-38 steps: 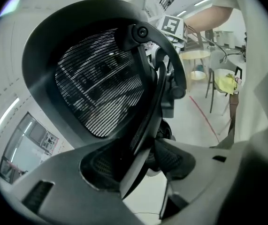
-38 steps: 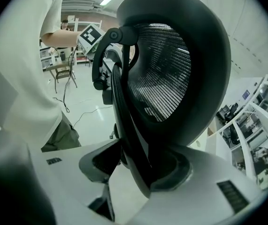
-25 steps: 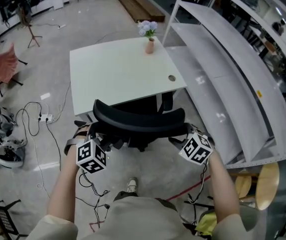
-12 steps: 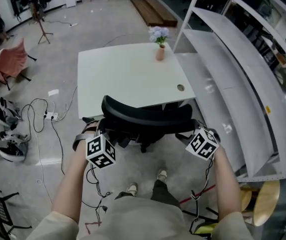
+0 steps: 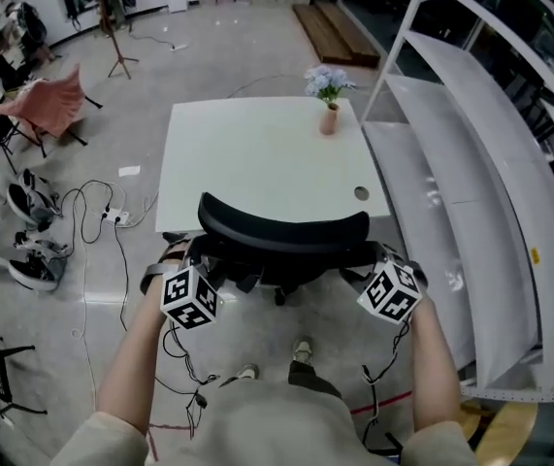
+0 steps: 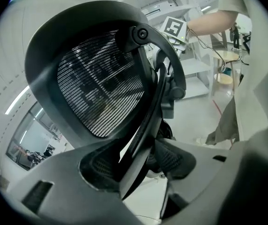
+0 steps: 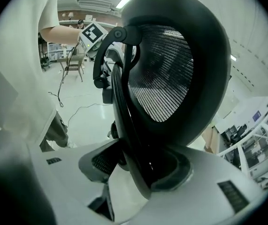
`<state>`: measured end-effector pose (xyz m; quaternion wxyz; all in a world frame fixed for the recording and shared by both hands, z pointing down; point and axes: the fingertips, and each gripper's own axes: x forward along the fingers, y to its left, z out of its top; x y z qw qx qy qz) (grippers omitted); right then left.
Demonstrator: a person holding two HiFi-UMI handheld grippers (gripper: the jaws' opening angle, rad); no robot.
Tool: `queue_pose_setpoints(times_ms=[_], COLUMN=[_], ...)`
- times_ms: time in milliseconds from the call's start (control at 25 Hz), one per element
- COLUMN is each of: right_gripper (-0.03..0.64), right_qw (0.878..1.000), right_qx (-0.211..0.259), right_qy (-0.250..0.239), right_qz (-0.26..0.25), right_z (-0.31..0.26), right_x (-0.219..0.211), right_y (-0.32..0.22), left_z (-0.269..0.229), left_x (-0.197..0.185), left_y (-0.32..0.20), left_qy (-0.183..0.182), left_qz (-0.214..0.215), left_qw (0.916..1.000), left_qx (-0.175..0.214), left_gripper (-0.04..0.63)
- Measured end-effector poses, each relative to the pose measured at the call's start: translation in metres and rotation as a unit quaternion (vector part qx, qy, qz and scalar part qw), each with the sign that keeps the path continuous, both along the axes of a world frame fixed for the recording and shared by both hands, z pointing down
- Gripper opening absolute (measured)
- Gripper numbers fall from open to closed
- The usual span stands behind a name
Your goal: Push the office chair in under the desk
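A black mesh-backed office chair (image 5: 286, 233) stands at the front edge of the white desk (image 5: 257, 158), with its seat hidden beneath its back and the desktop. My left gripper (image 5: 199, 263) is shut on the left edge of the chair back, and my right gripper (image 5: 362, 263) is shut on the right edge. In the left gripper view the back's black frame (image 6: 143, 121) runs between the jaws of the left gripper (image 6: 134, 165). The right gripper view shows the frame (image 7: 124, 121) wedged the same way in the right gripper (image 7: 136, 165).
A vase of flowers (image 5: 328, 115) stands at the desk's far right corner. White shelving (image 5: 471, 163) runs along the right side. Cables (image 5: 92, 212), shoes (image 5: 34, 265) and a pink chair (image 5: 48, 100) lie on the floor to the left.
The chair has rolled toward the desk with both grippers on its back; the top of the back now overlaps the desk's front edge. The person has stepped forward behind it.
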<state>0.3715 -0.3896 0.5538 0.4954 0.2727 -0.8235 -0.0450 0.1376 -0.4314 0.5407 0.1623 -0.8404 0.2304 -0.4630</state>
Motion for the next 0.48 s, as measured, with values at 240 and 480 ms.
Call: queue_pose_setpoints(times_ms=[240, 480], right_gripper=[0.201, 0.202], right_qw=[0.999, 0.998], right_qx=[0.026, 0.024], right_qy=[-0.002, -0.004], right_qz=[-0.034, -0.06], right_z=[-0.001, -0.002], right_x=[0.018, 0.04], right_y=[-0.02, -0.041], left_z=[0.0, -0.001], left_x=[0.017, 0.038], left_y=[-0.008, -0.016], left_qy=[-0.005, -0.008], left_qz=[-0.029, -0.057], left_qw=[0.9996, 0.9983], left_qx=[0.002, -0.012], left_gripper=[0.235, 0.23])
